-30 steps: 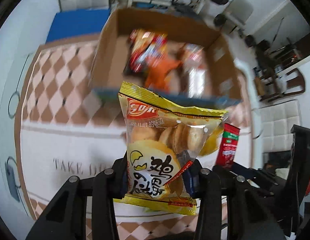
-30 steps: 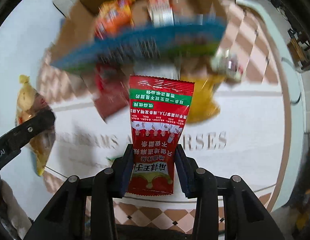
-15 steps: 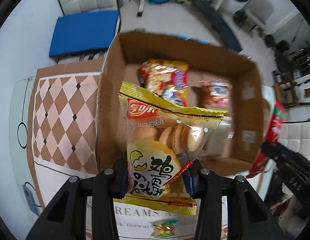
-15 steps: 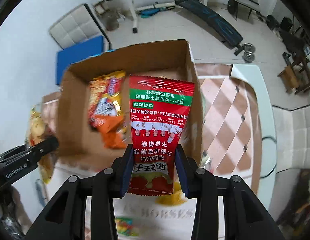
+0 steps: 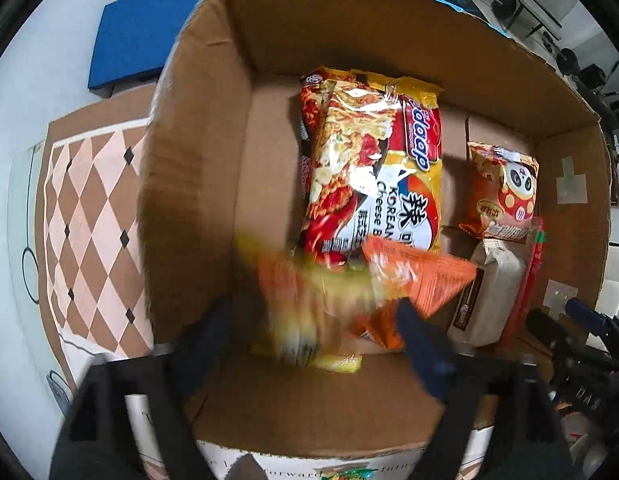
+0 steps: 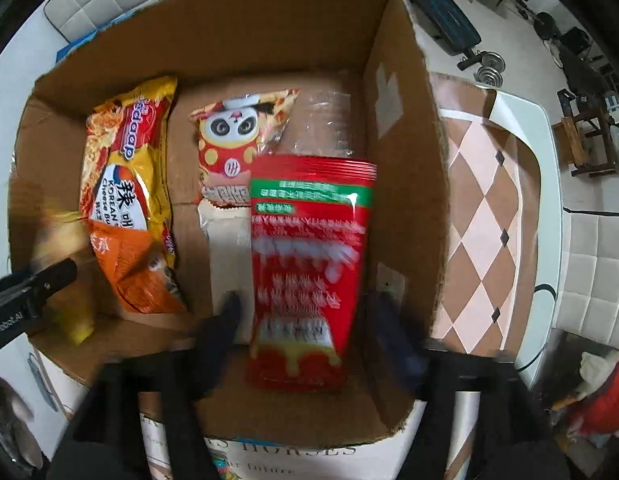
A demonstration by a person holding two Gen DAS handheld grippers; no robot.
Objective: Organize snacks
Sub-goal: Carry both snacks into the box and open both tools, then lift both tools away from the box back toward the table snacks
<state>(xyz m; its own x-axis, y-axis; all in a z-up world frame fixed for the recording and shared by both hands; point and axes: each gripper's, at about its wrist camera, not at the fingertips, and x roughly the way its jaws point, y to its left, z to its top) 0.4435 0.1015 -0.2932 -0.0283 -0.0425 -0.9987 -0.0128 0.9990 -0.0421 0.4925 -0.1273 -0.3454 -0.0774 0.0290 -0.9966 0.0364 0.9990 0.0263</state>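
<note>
Left wrist: left gripper (image 5: 321,344) spread, jaws just opened; yellow bag (image 5: 299,322) blurred between them, unpinched, low centre, over the box (image 5: 197,168).

Right wrist: right gripper (image 6: 305,332) likewise just opened; red pouch (image 6: 309,264) loose between jaws, long axis up-frame, centre-right inside box.

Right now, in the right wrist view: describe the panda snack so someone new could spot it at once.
Start at the open cardboard box that fills the view. On its floor, near the far wall, the panda packet lies between the yellow Korean cheese noodle pack on its left and the blurred red pouch at its lower right. It alone shows a cartoon panda face in a white chef's hat.
</note>
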